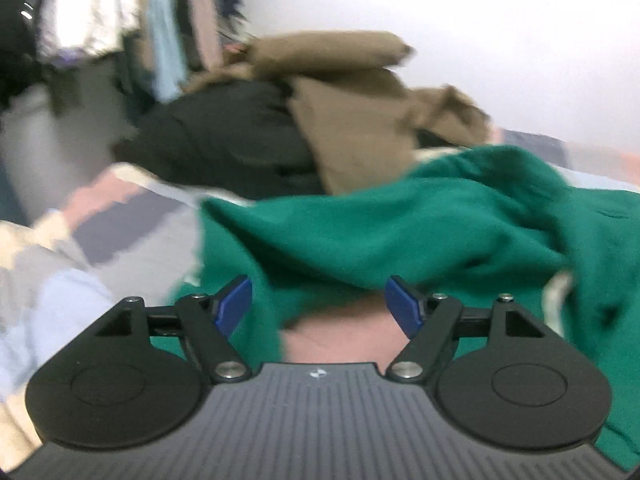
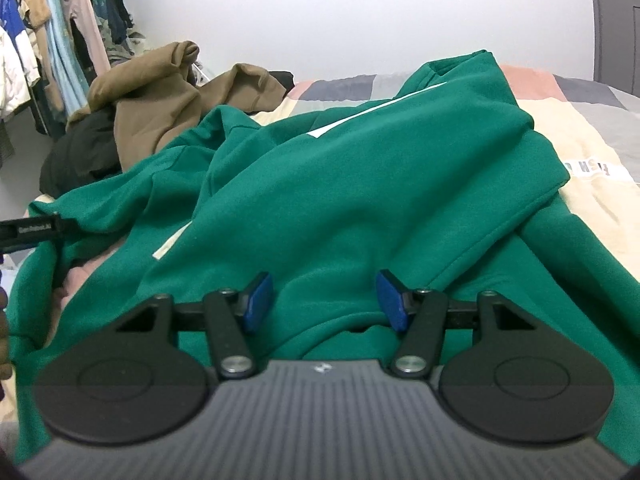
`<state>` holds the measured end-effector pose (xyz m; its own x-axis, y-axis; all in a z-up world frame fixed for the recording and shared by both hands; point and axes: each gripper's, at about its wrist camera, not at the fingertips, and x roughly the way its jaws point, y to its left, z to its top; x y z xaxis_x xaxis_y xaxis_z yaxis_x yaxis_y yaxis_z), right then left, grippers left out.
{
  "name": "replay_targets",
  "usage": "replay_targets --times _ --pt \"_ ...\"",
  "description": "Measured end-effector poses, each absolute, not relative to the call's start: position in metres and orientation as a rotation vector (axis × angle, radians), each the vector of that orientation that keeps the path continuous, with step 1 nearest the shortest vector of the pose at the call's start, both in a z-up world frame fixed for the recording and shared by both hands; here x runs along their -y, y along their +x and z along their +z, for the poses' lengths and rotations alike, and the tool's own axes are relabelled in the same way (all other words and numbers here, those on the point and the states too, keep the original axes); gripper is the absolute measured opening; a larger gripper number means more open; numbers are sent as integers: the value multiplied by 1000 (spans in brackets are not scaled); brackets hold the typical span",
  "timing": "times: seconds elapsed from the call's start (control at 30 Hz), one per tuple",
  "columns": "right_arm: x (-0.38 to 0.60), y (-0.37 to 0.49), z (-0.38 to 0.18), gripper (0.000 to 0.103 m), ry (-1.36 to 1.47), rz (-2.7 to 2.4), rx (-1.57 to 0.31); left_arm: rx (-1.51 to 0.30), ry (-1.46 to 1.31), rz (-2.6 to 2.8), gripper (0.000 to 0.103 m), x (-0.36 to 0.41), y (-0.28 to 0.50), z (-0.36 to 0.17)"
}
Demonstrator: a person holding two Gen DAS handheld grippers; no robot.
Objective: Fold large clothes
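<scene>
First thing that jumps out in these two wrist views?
The big green sweatshirt with white stripes, sprawled rumpled across the patchwork bedspread, fills the middle of both views. Behind it, at the bed's far left, a brown garment is heaped on a black one. Both the left gripper and the right gripper stand open over the green cloth.

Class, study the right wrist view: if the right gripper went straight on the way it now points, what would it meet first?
Most likely the green sweatshirt. The right gripper stands open and tilted down over it, with green fabric filling the space between and ahead of its fingers. Depth is unclear, but nothing else lies nearer in that line.
</scene>
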<state>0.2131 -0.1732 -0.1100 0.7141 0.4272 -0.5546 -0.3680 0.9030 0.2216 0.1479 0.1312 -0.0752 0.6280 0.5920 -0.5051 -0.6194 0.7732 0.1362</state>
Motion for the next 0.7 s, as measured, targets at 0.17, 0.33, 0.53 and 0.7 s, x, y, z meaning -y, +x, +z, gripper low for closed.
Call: replay_targets --times 0.17,0.33,0.53,0.7 --pt "174 211 -108 77 97 431 -627 -557 36 929 78 -161 155 -84" --pt "173 210 -106 81 117 442 -637 -682 -110 930 78 -201 157 -101" --pt "174 212 -109 81 126 454 -639 -815 -146 945 71 -228 164 -116" --pt "177 213 -109 81 142 466 -641 -849 -137 986 37 -239 161 -113"
